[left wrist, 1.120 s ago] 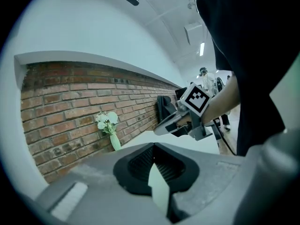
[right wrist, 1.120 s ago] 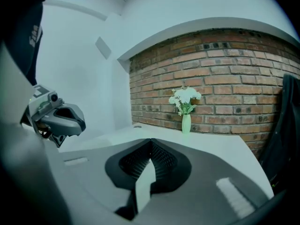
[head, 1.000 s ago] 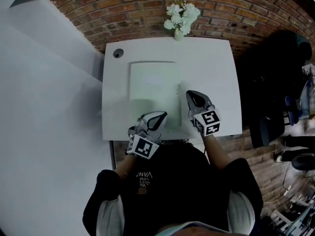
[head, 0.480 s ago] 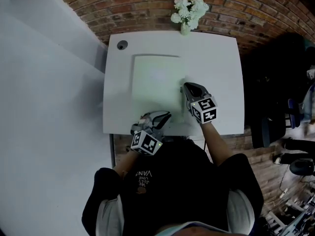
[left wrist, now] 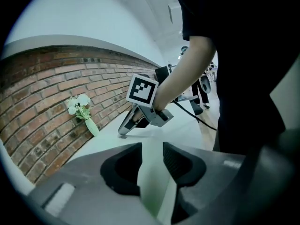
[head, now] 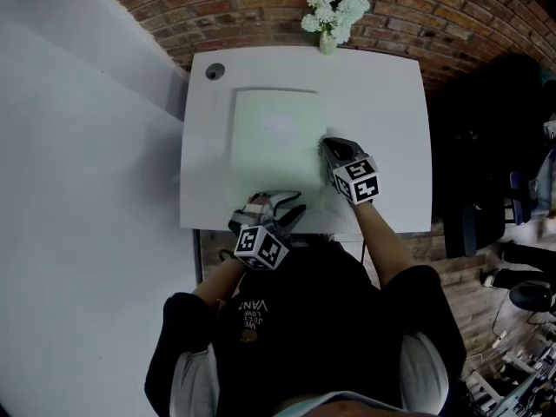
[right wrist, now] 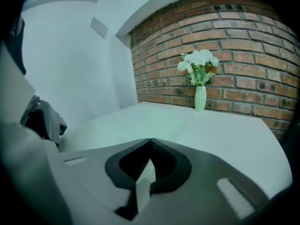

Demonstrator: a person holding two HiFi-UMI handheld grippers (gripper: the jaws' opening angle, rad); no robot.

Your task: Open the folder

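The far side is closed off by a red brick wall (head: 261, 7), against which a white counter (head: 382, 146) is set. A slim pale vase (head: 327, 43) of white flowers (head: 334, 11) is placed at the counter's far edge. A round hole (head: 214, 72) is cut in its far left corner. The left is filled by a plain white wall (head: 87, 189). Brown floor (head: 434, 250) is seen at the right, beside dim dark shapes (head: 486, 129) that cannot be identified.

Black tee (head: 304, 320) w/ pale chest print, grey left tool (head: 294, 205), right tool (head: 324, 144), b&w marker cubes (head: 261, 246)
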